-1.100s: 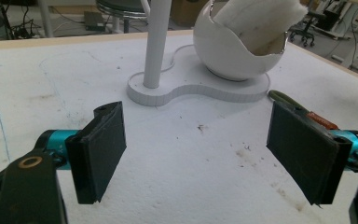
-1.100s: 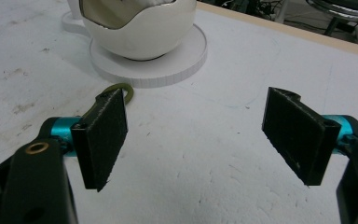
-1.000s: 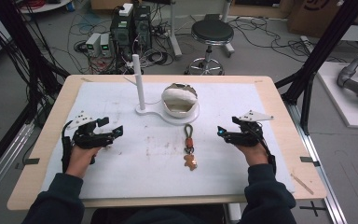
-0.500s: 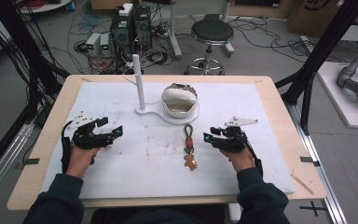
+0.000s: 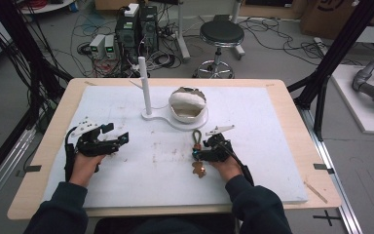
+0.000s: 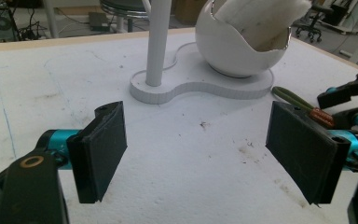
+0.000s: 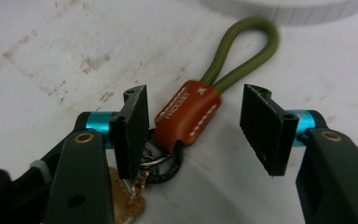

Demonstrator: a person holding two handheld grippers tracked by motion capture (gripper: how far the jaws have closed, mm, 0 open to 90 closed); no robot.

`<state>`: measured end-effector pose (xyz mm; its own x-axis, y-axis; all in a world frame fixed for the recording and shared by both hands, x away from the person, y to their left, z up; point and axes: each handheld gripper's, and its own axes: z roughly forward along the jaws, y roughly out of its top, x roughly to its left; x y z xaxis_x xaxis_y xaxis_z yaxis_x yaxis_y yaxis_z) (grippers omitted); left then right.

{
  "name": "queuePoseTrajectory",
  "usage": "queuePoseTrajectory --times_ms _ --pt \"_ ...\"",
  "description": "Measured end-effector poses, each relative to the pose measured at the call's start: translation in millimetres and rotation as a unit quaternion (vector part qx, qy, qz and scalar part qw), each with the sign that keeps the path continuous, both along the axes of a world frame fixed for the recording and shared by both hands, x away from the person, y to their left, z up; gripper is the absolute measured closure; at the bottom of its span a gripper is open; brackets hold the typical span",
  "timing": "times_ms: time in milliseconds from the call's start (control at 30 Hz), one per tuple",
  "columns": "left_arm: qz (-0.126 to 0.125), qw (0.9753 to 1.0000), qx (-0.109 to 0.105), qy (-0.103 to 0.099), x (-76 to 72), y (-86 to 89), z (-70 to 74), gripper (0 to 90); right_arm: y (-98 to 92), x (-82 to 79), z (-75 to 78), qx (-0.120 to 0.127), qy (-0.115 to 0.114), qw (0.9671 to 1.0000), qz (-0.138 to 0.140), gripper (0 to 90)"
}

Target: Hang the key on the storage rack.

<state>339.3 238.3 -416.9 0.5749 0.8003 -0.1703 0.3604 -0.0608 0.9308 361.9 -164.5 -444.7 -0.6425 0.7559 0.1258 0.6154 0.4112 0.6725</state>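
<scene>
Keychain with olive cord loop and brown leather sleeve (image 7: 189,114) lies flat between the right claw's (image 7: 193,130) spread, released jaws; closing off-centre could snag the metal ring below and skew it.

An olive-green cord loop (image 7: 242,51) joins a brown leather tab (image 7: 186,114) with white stitching.

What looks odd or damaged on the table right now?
The white egg-shaped bowl on the stand has a jagged, broken-looking rim, possibly by design, with white padding inside. The foam mat is scuffed and stained brown near its middle. The keychain lies flat and looks intact, between the open jaws of the right hand-held gripper.
</scene>
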Motion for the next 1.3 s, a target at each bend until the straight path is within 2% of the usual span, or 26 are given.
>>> queuePoseTrajectory --times_ms 67,100,133,167,233,300,400,467,533,600,633,700,733,900,967,1033,1067,1133,1200,1233,1267,1300 --pt "-0.001 1.0 0.001 0.002 0.1 -0.2 -0.4 20.1 7.5 -1.7 0.1 -0.028 -0.024 0.9993 0.003 46.9" --pt "0.0 1.0 -0.002 0.002 0.1 -1.1 -0.8 20.1 7.5 -1.7 0.1 -0.028 -0.024 0.9993 0.003 46.9" --pt "-0.001 1.0 -0.001 0.002 0.2 -1.2 -0.9 20.1 10.9 -2.8 0.8 -0.041 -0.03 0.9987 0.009 55.5" --pt "-0.003 1.0 0.002 0.001 0.2 -1.0 -0.9 20.2 12.0 -3.1 1.5 -0.05 -0.033 0.9981 0.013 57.5" --pt "-0.003 1.0 0.003 0.002 0.2 -0.9 -0.9 20.2 12.2 -2.6 2.1 -0.053 -0.031 0.998 0.015 58.5" --pt "-0.001 1.0 0.0 0.002 0.1 -0.9 -0.9 20.2 8.8 0.9 2.7 -0.039 -0.017 0.9989 0.016 60.7" --pt "0.0 1.0 0.0 0.002 0.2 -0.5 -0.9 20.2 8.0 1.3 3.1 -0.034 -0.011 0.9992 0.016 60.7" --pt "-0.001 1.0 0.0 0.002 0.6 -0.2 -1.1 20.2 10.0 0.1 3.1 -0.044 -0.02 0.9986 0.019 59.5" --pt "-0.002 1.0 0.001 0.003 1.1 -0.2 -1.4 20.3 12.4 -1.3 2.6 -0.055 -0.028 0.9978 0.024 56.0" --pt "-0.001 1.0 0.001 0.004 1.1 -0.8 -1.6 20.4 13.3 -0.6 2.2 -0.055 -0.028 0.9975 0.034 47.5" --pt "-0.002 1.0 0.001 0.003 1.2 -1.2 -1.8 20.5 15.0 -1.6 1.8 -0.057 -0.029 0.9972 0.04 46.1" --pt "-0.003 1.0 0.002 0.003 1.2 -1.5 -1.7 20.7 16.4 -2.8 2.8 -0.063 -0.029 0.9968 0.038 49.9" --pt "-0.003 1.0 0.002 0.003 1.1 -1.5 -1.8 20.9 14.2 -2.1 4.0 -0.058 -0.025 0.9973 0.037 60.6" --pt "0.0 1.0 0.001 0.004 1.5 0.0 -1.7 20.9 12.8 -1.4 4.5 -0.054 -0.024 0.9973 0.043 63.8" --pt "0.0 1.0 0.001 0.003 1.6 0.8 -1.6 20.9 13.1 -2.0 5.6 -0.044 -0.023 0.9975 0.05 64.9" --pt "0.005 1.0 -0.001 0.001 1.2 2.1 -1.0 21.0 15.7 -6.5 12.9 -0.026 -0.05 0.9963 0.065 65.8" --pt "0.005 1.0 -0.001 0.001 1.2 2.1 -1.0 21.3 15.7 -6.5 12.9 -0.026 -0.05 0.9963 0.065 65.8" --pt "0.011 0.9999 -0.004 0.0 0.9 4.2 -0.3 21.4 15.6 -9.0 19.3 -0.004 -0.067 0.9947 0.078 65.9" --pt "0.013 0.9999 -0.002 -0.002 1.1 6.8 0.0 21.6 15.9 -12.8 29.3 0.03 -0.097 0.991 0.088 66.0" --pt "0.015 0.9999 -0.004 -0.001 1.1 7.7 0.0 21.6 15.9 -12.8 29.3 0.03 -0.097 0.991 0.088 66.0" --pt "0.018 0.9998 -0.005 -0.003 1.1 9.1 0.3 21.6 16.5 -13.0 33.2 0.036 -0.106 0.9894 0.091 66.0" --pt "0.019 0.9998 -0.008 -0.003 0.9 9.8 0.5 21.6 18.9 -14.1 42.8 0.057 -0.124 0.9859 0.097 66.2"
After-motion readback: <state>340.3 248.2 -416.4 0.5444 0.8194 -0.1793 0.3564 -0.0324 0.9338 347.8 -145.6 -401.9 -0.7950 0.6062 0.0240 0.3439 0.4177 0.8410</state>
